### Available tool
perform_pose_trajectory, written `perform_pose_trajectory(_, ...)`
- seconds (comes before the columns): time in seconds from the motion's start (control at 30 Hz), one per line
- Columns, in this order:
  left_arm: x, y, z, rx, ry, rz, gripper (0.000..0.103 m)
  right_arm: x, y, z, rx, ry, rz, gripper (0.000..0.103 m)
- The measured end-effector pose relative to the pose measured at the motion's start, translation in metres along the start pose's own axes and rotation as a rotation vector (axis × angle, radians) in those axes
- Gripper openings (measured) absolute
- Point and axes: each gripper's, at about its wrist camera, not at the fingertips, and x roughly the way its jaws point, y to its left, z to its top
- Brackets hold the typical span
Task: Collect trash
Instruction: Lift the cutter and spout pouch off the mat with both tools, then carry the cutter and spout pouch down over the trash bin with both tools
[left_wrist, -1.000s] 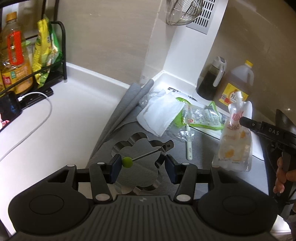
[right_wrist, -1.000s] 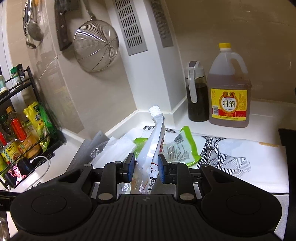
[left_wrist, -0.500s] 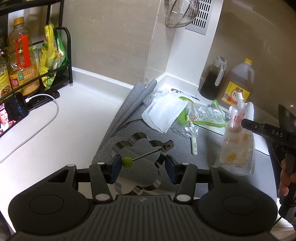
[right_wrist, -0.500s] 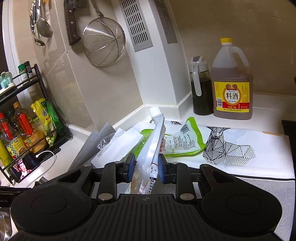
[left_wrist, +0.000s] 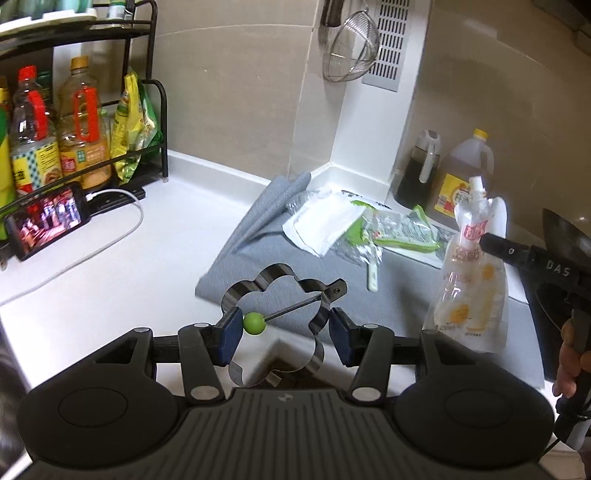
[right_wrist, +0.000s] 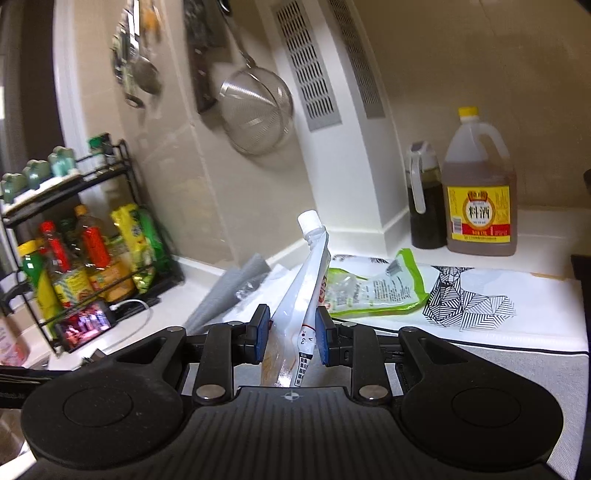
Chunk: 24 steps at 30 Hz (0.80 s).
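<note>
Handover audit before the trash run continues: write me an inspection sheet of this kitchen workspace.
Surface: white countertop with a grey mat laid on it.
Job's things: clear spouted drink pouch with white cap; green-edged plastic wrapper; white crumpled bag; small white stick, all except the pouch lying on the mat.
Clutter: flower-shaped steel egg ring with green knob; patterned white sheet.
Grippers: left hand-held gripper shut on the egg ring; right hand-held gripper shut on the pouch.
Cables: white cable plugged into a lit phone.
Surroundings: black bottle rack, hanging mesh strainer, dark cruet, yellow-capped jug.
</note>
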Motion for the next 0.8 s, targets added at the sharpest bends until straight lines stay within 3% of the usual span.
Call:
perform_pose_trajectory(0.2,-0.045,-0.012,-0.034,-0.004,0.004,0.031,0.057,-0.060,0.007,-0.019,0.008,-0.024,0.078,0.028)
perform_pose_trajectory(0.43,-0.081,-0.026,-0.079,0.018,0.048,0.069,0.057,-0.116,0.021,-0.055,0.000,0.026,0.172,0.028)
perform_pose_trajectory(0.8,-0.075,-0.042,-0.144,0.063,0.134,0.093,0.057,-0.140,0.043,-0.113,-0.059,0.165,0.209,0.028)
